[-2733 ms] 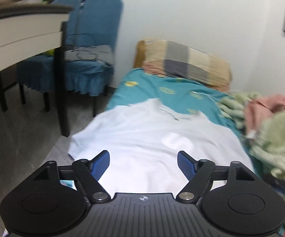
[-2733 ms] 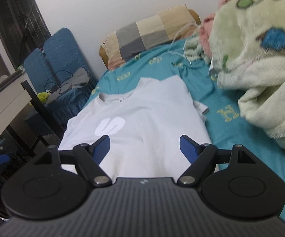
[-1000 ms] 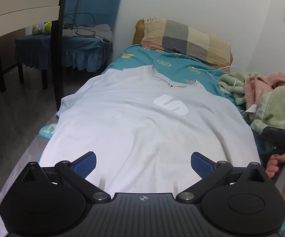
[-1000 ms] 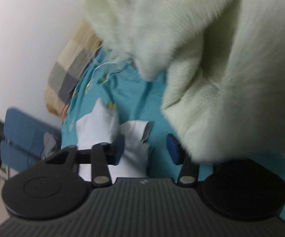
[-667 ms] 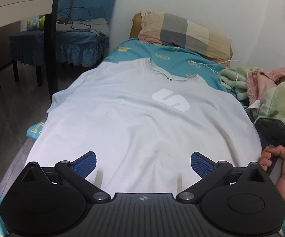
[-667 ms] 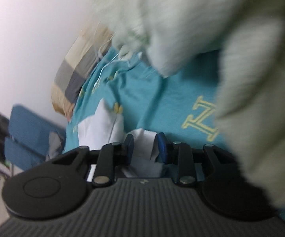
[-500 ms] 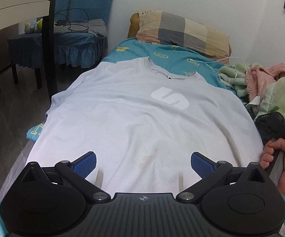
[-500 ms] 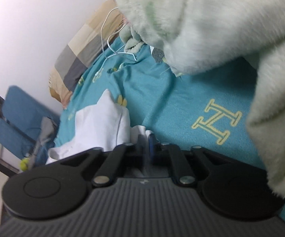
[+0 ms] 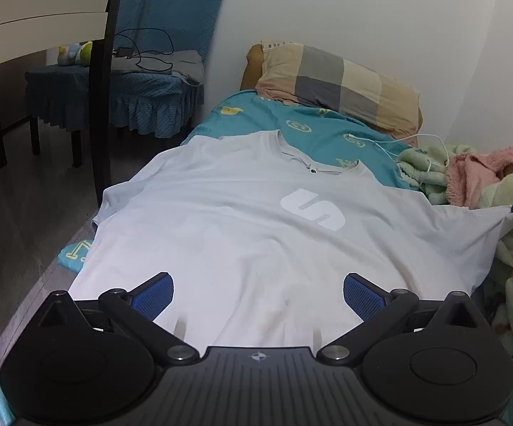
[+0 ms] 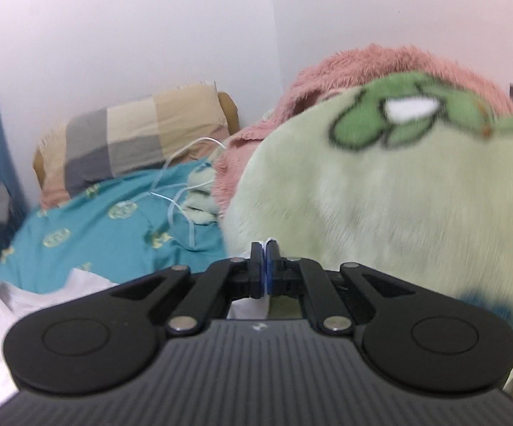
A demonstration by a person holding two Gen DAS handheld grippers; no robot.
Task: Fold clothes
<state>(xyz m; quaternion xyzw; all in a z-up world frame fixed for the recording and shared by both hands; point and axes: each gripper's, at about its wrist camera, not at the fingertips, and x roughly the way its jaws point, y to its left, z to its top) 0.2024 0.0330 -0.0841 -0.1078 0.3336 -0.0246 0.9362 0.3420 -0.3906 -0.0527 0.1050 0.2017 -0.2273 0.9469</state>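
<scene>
White T-shirt (image 9: pixel 256 234) spread front-up along the teal bedsheet (image 9: pixel 313 131), collar toward the checked pillow (image 9: pixel 338 85), hem nearest the left gripper (image 9: pixel 258 293). Left gripper hovering over the hem, blue pads spread wide, holding nothing. Right gripper (image 10: pixel 265 248) pressed together on a thin fold of the white cloth, at the shirt's sleeve end; sleeve (image 9: pixel 484 227) drawn out taut and lifted off the sheet toward the fluffy green blanket (image 10: pixel 381 191). Pink fleece (image 10: pixel 327 81) heaped behind the blanket, beside the pillow. White cable (image 9: pixel 420 142) lying between pillow and blanket. Blue-covered chair (image 9: pixel 164 71) off the shirt's far side, near a dark table leg (image 9: pixel 102 106).
</scene>
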